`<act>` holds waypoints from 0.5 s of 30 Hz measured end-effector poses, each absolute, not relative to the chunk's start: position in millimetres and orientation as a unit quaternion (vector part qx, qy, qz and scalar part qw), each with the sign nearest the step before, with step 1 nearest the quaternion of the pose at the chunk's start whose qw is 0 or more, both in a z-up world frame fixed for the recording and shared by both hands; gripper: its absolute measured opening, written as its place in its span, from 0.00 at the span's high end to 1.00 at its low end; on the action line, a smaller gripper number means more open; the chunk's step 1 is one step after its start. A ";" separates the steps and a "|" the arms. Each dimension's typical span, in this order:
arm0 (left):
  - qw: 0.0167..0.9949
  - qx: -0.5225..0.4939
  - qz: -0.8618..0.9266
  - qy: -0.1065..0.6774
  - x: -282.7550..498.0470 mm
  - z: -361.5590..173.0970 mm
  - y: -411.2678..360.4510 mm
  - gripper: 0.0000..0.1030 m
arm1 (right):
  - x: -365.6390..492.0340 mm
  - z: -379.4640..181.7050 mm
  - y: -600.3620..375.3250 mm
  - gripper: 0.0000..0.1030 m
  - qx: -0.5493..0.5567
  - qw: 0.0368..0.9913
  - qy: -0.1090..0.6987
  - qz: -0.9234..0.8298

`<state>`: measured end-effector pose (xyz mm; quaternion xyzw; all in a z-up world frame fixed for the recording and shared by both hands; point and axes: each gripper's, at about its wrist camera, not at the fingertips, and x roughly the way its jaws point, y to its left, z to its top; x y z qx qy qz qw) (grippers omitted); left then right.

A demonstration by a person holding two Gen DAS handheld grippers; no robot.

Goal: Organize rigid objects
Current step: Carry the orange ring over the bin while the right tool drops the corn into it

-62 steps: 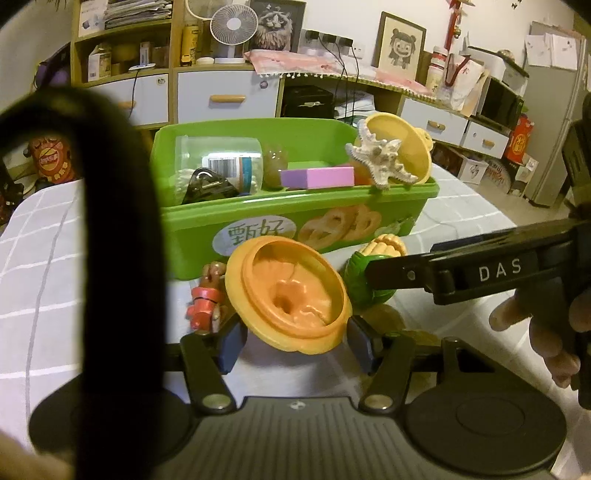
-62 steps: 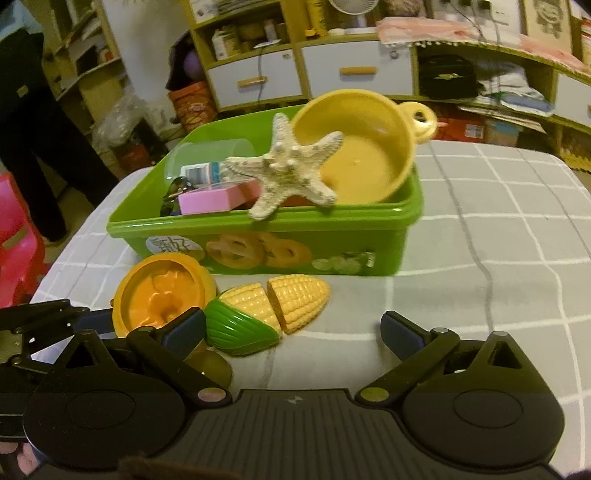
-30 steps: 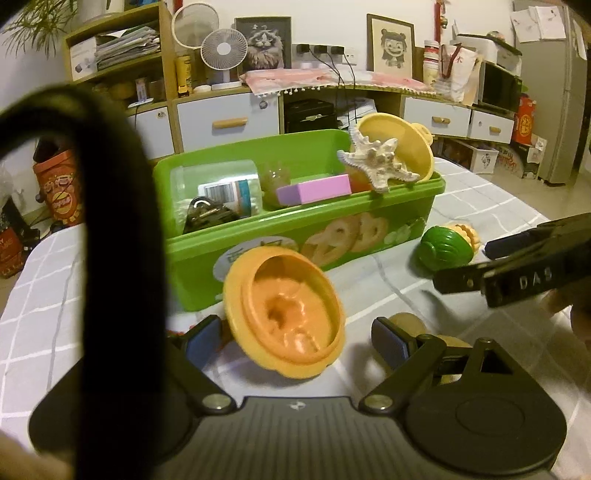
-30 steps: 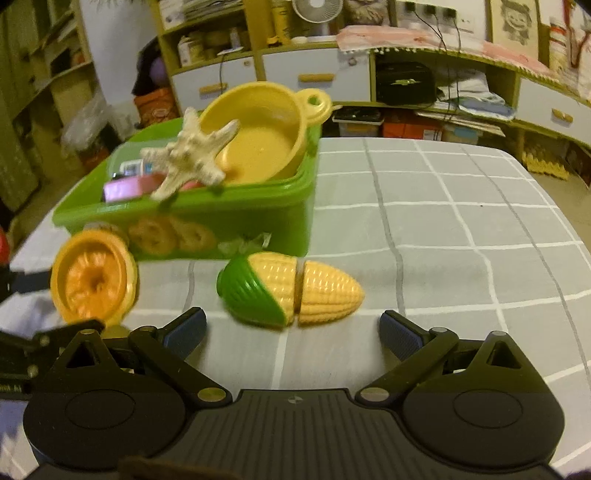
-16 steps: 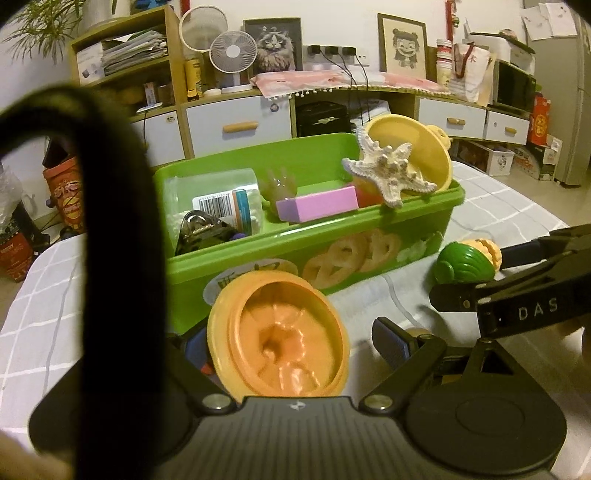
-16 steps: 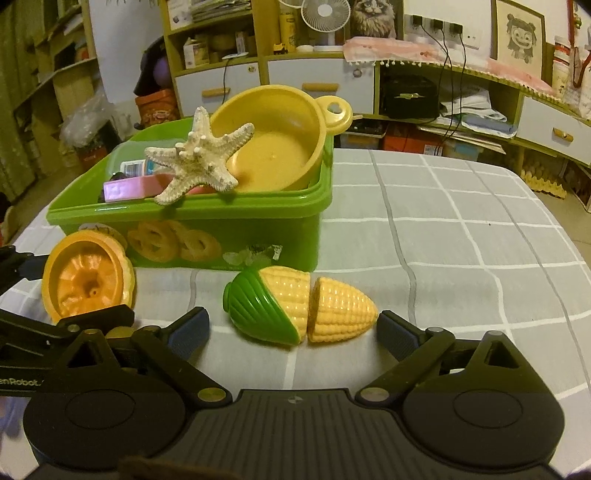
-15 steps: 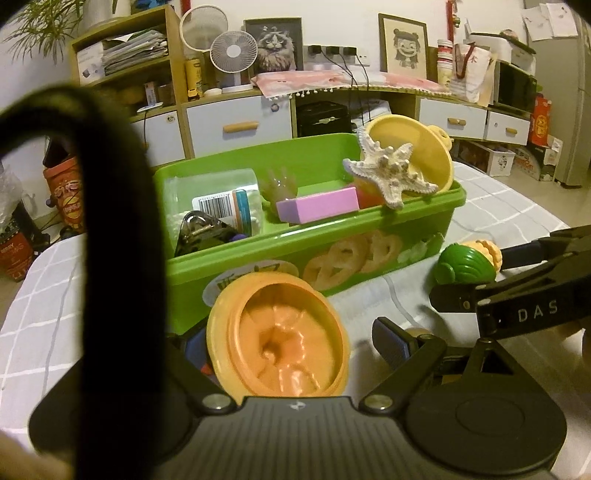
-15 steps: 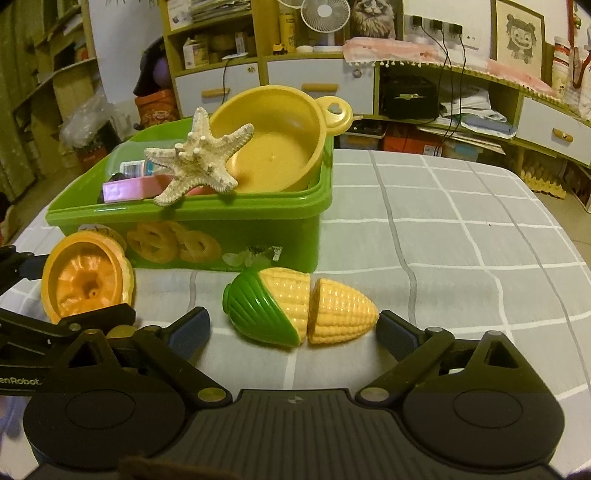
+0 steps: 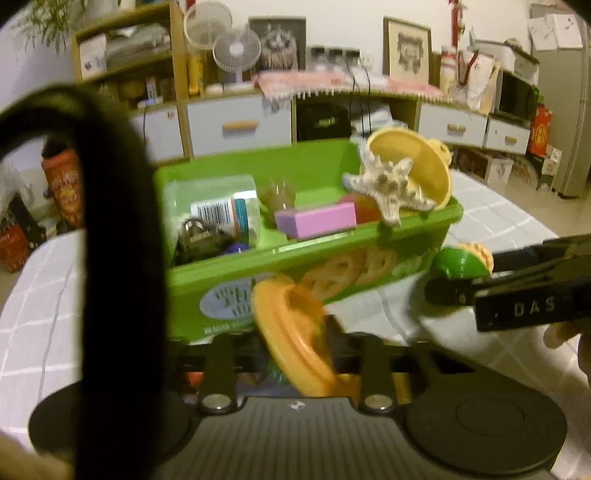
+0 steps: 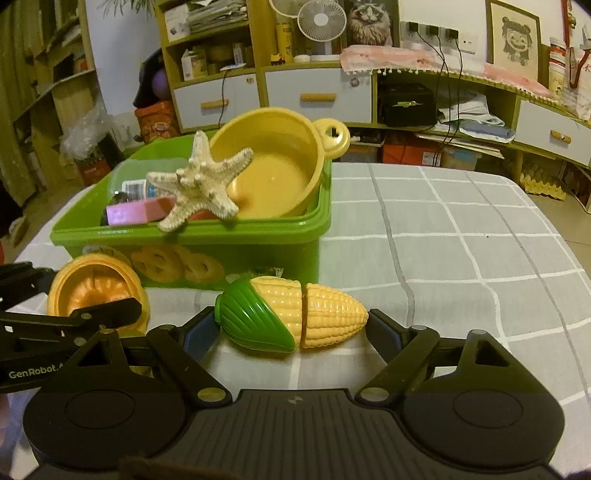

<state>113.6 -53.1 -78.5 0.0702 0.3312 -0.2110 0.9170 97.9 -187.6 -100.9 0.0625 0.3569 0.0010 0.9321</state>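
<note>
- The left gripper [image 9: 295,343] has clamped on the orange toy lid [image 9: 295,332]; its jaws are pinched together on the lid's rim, and the lid stands on edge, tilted, its hollow side turned to the right of the jaws.
- From the right wrist view the same lid shows as a ribbed orange cup with a yellow rim, beyond and left of the right jaws, with the left gripper's black fingers across its lower edge.
- The right gripper [image 10: 293,330] has just been closing around the toy corn [image 10: 291,314]; the corn lies crosswise between the jaws on the checked tablecloth [image 10: 461,258], green husk end toward the left finger, yellow tip toward the right.
- Both blue pads sit at the corn's ends; whether they already press on it I cannot tell.
- Just beyond both pairs of jaws stands the green bin [image 10: 236,254], with biscuit pictures on its front wall.
- Inside it, a yellow toy pot [image 10: 273,170] leans at the right end, a pale starfish [image 10: 201,184] propped against it and over the rim.
- Left of the starfish lie a pink block [image 9: 316,219], a clear tub with a barcode label [image 9: 221,210] and a padlock [image 9: 195,232].
- Behind the table, cabinets with white drawers [image 10: 317,96] and a small fan [image 10: 319,16].
</note>
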 end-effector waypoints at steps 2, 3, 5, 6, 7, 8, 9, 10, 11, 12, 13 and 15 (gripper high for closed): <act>0.917 0.067 -0.212 0.333 112.3 -78.8 -52.1 1.00 | 97.3 -98.9 -188.0 0.16 0.065 0.933 0.355 -0.001; 0.916 0.068 -0.212 0.333 111.5 -78.4 -52.1 1.00 | 97.4 -98.2 -188.2 0.16 0.065 0.933 0.354 -0.001; 0.916 0.069 -0.216 0.332 109.1 -75.9 -51.9 1.00 | 96.6 -95.8 -188.4 0.16 0.066 0.934 0.352 -0.002; 0.915 0.068 -0.218 0.332 108.3 -74.5 -51.6 1.00 | 96.0 -94.7 -188.5 0.16 0.067 0.934 0.350 -0.002; 0.915 0.066 -0.221 0.332 107.2 -72.6 -51.4 1.00 | 95.4 -93.4 -188.5 0.16 0.068 0.935 0.349 -0.001; 0.914 0.064 -0.224 0.331 105.8 -70.9 -51.0 1.00 | 94.7 -92.0 -188.1 0.16 0.069 0.935 0.347 -0.001; 0.914 0.064 -0.227 0.330 104.4 -68.8 -50.7 1.00 | 93.9 -91.0 -187.9 0.16 0.069 0.936 0.346 0.000; 0.914 0.062 -0.231 0.328 102.8 -66.7 -50.4 1.00 | 93.2 -89.6 -187.8 0.16 0.070 0.936 0.344 0.000; 0.914 0.063 -0.233 0.327 100.9 -64.8 -49.5 1.00 | 93.0 -88.6 -187.7 0.16 0.070 0.937 0.343 0.001; 0.913 0.065 -0.236 0.326 99.0 -63.1 -49.7 1.00 | 92.4 -87.4 -187.7 0.16 0.070 0.937 0.342 0.001; 0.913 0.065 -0.238 0.326 98.8 -62.0 -49.5 1.00 | 91.8 -86.4 -187.5 0.16 0.070 0.938 0.341 0.002; 0.912 0.067 -0.242 0.324 95.7 -58.8 -49.3 1.00 | 90.7 -84.1 -186.7 0.16 0.071 0.938 0.339 0.003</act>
